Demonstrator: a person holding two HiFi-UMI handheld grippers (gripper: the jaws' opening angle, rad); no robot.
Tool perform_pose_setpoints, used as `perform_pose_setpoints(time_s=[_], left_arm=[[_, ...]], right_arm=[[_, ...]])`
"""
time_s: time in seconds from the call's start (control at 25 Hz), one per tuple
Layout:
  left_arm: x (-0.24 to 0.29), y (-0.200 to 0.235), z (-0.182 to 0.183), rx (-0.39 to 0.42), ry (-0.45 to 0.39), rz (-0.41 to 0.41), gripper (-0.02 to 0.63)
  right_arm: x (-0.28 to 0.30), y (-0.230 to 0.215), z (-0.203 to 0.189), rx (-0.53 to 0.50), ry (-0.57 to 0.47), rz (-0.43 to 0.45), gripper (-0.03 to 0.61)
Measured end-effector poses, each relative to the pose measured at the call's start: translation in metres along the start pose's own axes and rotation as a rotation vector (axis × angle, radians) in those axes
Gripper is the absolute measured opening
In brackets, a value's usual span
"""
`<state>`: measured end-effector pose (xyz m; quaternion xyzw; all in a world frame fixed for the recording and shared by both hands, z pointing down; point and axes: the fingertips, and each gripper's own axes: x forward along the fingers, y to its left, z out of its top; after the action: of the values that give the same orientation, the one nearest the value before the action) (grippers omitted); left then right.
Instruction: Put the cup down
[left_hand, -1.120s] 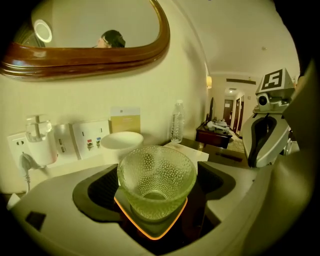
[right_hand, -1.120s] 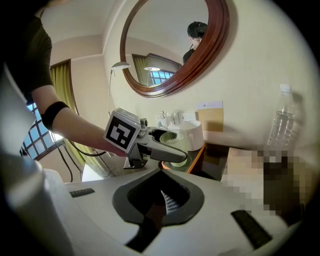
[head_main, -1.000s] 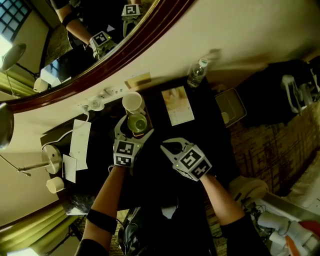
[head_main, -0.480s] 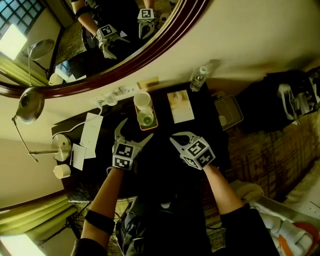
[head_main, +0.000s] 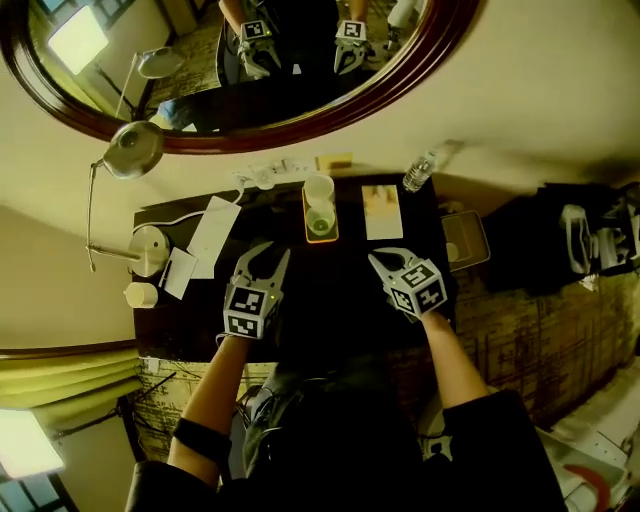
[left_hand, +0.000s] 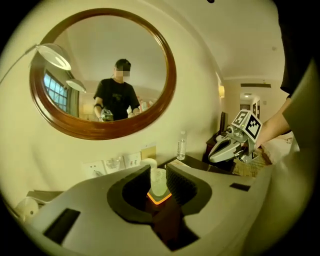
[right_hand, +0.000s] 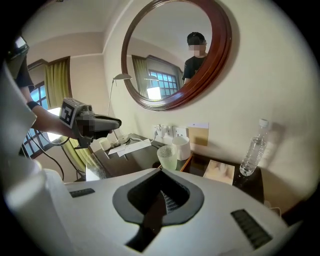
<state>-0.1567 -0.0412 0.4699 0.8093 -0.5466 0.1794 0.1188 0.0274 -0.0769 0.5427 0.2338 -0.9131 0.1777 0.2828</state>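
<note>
Your cup (head_main: 320, 224) stands upright on the orange-rimmed tray (head_main: 306, 212) in the upper middle of the head view. Its mouth faces up and its long axis is vertical, and it sits just below the white cup (head_main: 319, 188) that shares the tray. Neither tool touches it. Your left gripper (head_main: 272, 252) is at the lower left of the tray, apart from it, over the dark table (head_main: 330, 295). Its jaws have just been closing and leave only a narrow gap with nothing in it; in the left gripper view the cup (left_hand: 157, 181) shows through that gap, farther off. Your right gripper (head_main: 378, 260), at the lower right of the tray, has its jaws pressed together on nothing. A water bottle (head_main: 421, 170) stands at the tray's upper right, by the wall.
</note>
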Motion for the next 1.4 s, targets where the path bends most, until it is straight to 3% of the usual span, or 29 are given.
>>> perform_pose_setpoints(time_s=[0.12, 0.4, 0.96, 1.4], left_arm=[[-0.019, 0.018, -0.012, -0.047, 0.013, 0.080, 0.002], [-0.043, 0.032, -0.020, -0.105, 0.019, 0.131, 0.001], [-0.068, 0.025, -0.047, -0.172, 0.019, 0.163, 0.001], [-0.066, 0.023, -0.052, -0.144, 0.043, 0.158, 0.001]], right_arm=[[0.001, -0.002, 0.006, -0.010, -0.004, -0.001, 0.003], [-0.003, -0.003, 0.016, -0.026, -0.014, -0.012, 0.003], [-0.027, -0.005, -0.013, 0.012, 0.000, -0.057, 0.003], [-0.021, -0.008, -0.025, 0.024, 0.008, -0.054, 0.003]])
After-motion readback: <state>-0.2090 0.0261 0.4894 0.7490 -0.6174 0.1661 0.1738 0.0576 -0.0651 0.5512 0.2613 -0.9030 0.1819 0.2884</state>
